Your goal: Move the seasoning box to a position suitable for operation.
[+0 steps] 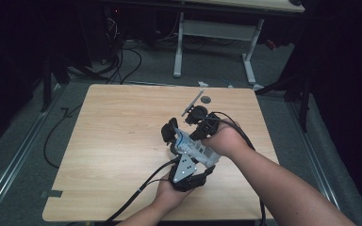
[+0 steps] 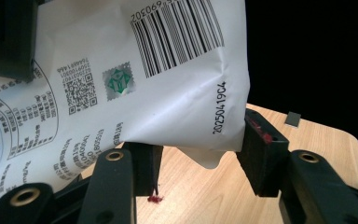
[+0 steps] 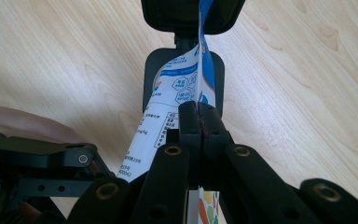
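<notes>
Pouch (image 1: 194, 148) held over table (image 1: 122, 141) centre, between both grippers. Right gripper (image 3: 199, 122) pinched tight on top seal. Left gripper (image 2: 198, 163) half open, clamping bottom corner, 6 o'clock. Step: likely tear-open. Next: pull hands apart, keep grip.

both forearms come in bare, no sleeves on show. the left tongs (image 1: 170, 136) are black, with a grey three-cornered plate (image 1: 185, 165) on top, dotted with small holes. a black cable (image 1: 136, 193) trails off just behind that plate toward the near edge. the right tongs (image 1: 199, 123) are black too, cable (image 1: 238, 127) looping beyond the plate. up close on the left gripper view: matte black jaws, brass-ringed pivot holes, red smears on the pads (image 2: 261, 133). the right gripper view shows the same brass-ringed links.
</notes>
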